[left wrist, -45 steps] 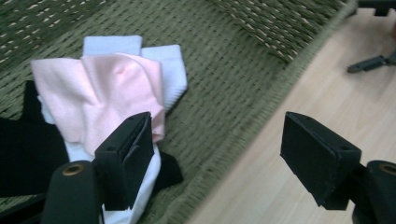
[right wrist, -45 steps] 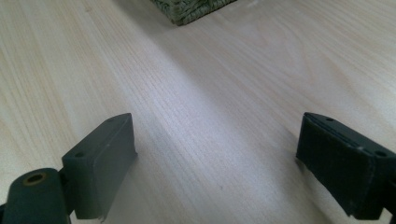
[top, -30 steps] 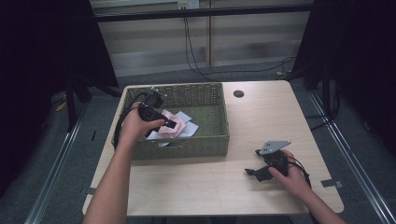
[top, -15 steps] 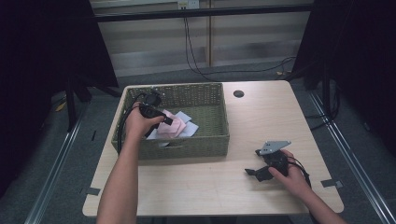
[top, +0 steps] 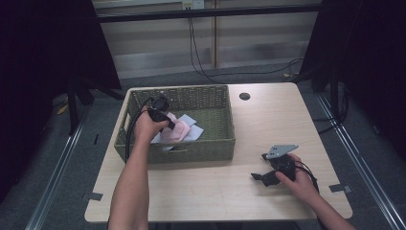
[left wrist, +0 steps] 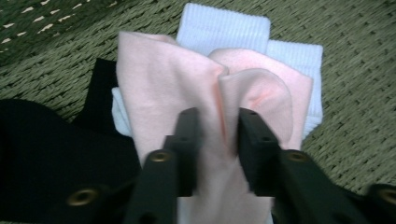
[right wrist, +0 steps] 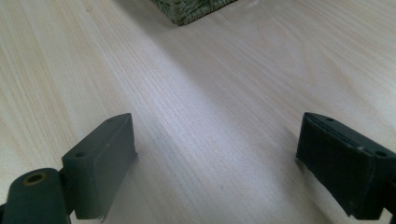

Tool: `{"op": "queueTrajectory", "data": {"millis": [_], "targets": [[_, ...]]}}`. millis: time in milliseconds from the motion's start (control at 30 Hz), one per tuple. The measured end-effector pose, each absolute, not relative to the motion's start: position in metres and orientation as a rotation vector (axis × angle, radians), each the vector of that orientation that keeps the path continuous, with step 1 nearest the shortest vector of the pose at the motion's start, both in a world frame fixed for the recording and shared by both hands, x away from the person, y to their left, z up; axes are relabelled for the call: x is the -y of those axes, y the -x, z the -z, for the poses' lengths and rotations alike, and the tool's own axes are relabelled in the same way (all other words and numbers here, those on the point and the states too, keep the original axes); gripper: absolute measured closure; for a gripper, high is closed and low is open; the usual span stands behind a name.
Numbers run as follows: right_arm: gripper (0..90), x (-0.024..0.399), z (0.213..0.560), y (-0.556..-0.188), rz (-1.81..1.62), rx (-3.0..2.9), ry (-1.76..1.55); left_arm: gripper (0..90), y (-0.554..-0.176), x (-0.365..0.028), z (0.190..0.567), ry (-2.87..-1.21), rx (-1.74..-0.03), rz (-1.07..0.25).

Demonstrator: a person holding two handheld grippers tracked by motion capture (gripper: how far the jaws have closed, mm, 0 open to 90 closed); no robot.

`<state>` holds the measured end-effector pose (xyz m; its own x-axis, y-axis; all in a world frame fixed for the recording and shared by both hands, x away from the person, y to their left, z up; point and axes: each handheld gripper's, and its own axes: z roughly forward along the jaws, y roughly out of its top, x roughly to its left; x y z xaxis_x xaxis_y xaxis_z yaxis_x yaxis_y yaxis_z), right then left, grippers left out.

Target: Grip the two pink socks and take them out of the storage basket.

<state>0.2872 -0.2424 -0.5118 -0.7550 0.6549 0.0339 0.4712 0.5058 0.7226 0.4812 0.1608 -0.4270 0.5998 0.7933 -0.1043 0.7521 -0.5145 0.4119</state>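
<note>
A pale wooden desk (top: 225, 191) stands on grey carpet, dark curtains at both sides and a cabled wall behind. At its left rear corner sits a green woven rectangular basket (top: 206, 148), its left wall close to the desk's left edge. Inside, toward the basket's left wall, the left gripper (top: 165, 122) reaches down onto a folded pink fabric sock (top: 176, 132). The left gripper view shows what the high view cannot: the two black jaws have just been closing and now pinch a raised fold of the pink sock (left wrist: 205, 121), which lies over a pale blue ribbed sock (left wrist: 224, 28) and a black cloth (left wrist: 46, 154) on the basket floor. The basket's right half is bare weave.

Right of the basket the desk top is open up to a small dark round hole (top: 244, 96) near the rear edge. Near the front right corner the right gripper (top: 262, 176) rests on the desk, its jaws spread wide with nothing between them; the right gripper view shows bare wood grain (right wrist: 210, 121) and the basket's corner (right wrist: 191, 9) beyond.
</note>
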Motion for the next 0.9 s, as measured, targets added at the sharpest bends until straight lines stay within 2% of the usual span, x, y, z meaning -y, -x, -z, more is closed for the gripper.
{"op": "queueTrajectory", "data": {"millis": [133,633,900], "targets": [[10.7,0.242,0.512,-0.287,-1.09,-2.506,-0.954,81.6,-0.48,-0.165,0.419,-2.387,-1.272,-0.087],[10.7,0.242,0.512,-0.287,-1.09,-2.507,-0.957,83.0,-0.469,-0.175,0.367,-2.336,-1.245,-0.007],[10.7,0.242,0.512,-0.287,-1.091,-2.507,-0.955,83.0,-0.467,-0.178,0.352,-2.328,-1.239,0.004]]}}
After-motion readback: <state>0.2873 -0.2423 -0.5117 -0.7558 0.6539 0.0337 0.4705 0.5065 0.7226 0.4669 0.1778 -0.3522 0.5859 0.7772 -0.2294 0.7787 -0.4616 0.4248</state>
